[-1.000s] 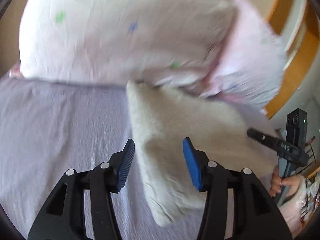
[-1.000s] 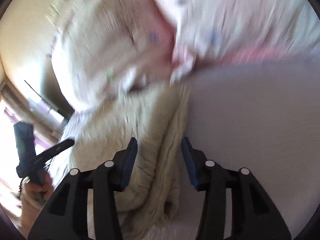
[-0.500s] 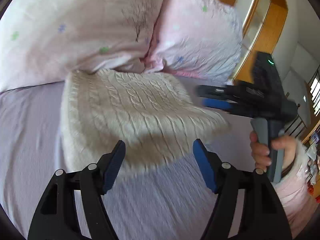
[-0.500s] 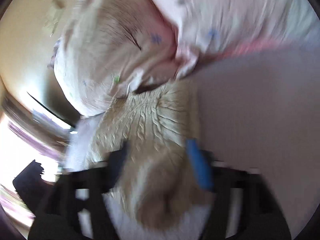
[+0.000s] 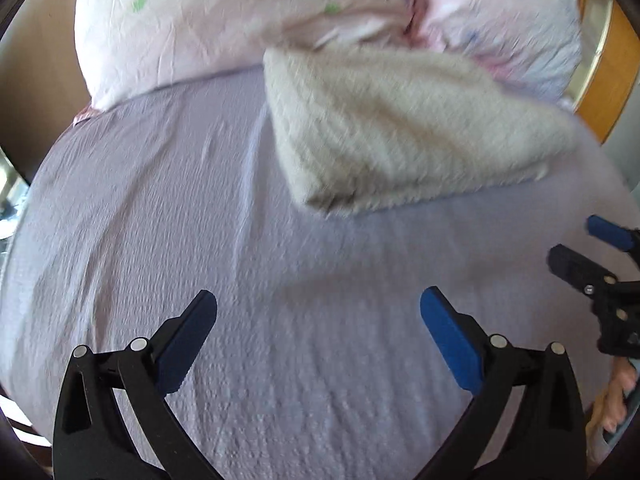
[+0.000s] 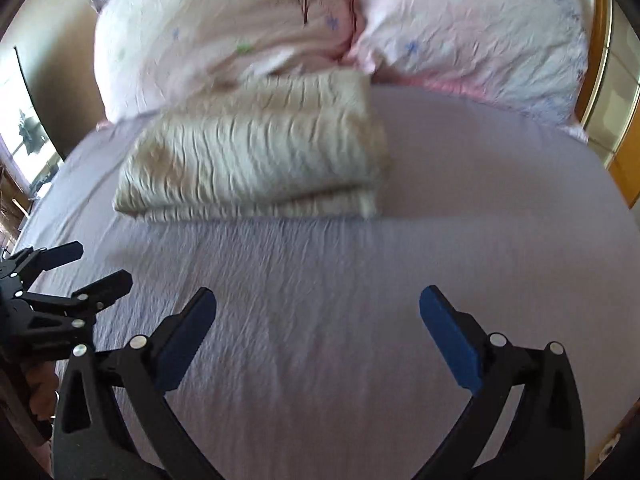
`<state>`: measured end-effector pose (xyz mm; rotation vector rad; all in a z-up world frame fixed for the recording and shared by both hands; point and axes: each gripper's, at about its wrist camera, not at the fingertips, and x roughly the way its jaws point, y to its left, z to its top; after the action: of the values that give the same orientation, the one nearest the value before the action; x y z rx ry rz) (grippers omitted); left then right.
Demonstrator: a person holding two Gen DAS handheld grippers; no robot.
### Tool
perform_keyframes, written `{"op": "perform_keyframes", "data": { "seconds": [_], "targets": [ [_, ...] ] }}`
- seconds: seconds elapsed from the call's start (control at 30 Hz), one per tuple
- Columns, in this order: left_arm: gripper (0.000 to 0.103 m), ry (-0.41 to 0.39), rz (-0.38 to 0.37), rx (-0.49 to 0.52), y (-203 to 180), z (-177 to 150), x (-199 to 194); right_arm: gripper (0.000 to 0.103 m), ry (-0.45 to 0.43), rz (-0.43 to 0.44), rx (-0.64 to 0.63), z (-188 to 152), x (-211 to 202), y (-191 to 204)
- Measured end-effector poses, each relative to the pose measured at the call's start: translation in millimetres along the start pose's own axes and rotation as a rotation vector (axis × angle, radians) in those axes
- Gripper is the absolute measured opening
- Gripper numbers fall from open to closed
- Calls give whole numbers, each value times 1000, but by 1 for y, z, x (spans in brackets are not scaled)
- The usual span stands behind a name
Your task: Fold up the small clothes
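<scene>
Sweater [image 6: 256,160]: cream cable-knit, folded into a thick rectangular stack, lying on the lilac sheet [image 6: 320,300] with its far edge touching 2 pink pillows [image 6: 224,32]. Layered edges face the right wrist camera; 1 blunt corner points toward the left wrist camera.

Left gripper [image 5: 318,320]: jaws spread wide, empty, above bare sheet, well short of the sweater. Right gripper [image 6: 318,320]: same, wide apart, nothing held.

Handling, judged: soft, bulky, light-to-moderate weight; no stiffness, will sag and unfold if lifted by 1 layer. Ribbed knit should give the blue pads good friction; not fragile, though loops could snag. Best hold: pinch all layers together at the 2 near corners, or slide under the stack.

Sheet: crinkled, matte weave. Pillows: smooth cotton, small flower print. Both views motion-blurred.
</scene>
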<state>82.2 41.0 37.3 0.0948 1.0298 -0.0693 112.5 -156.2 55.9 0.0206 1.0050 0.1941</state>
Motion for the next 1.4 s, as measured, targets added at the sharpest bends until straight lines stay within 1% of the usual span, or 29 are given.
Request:
{"op": "perform_keyframes", "data": {
  "seconds": [0.07,0.13,0.23,0.27,0.5,1.4],
  "targets": [
    [102,-9,4,2,1,-2,1,101,16,-19,-4,2,6,7],
    [102,-7,-22,-19,5,0,5,101,23,-51,-28,1,10,18],
    [102,-51,-18,-19,8,-1,6,101,41,-70,-45,-6,16,25],
    [102,-66,-19,-14,8,-3,6,101,25,-76,-39,-7,15,25],
    [102,-58,-21,-6,7,-2,5,101,16,-79,-33,-12,12,25],
    [102,-59,-21,-6,7,-1,5,101,16,-76,-37,-12,11,24]
  ]
}}
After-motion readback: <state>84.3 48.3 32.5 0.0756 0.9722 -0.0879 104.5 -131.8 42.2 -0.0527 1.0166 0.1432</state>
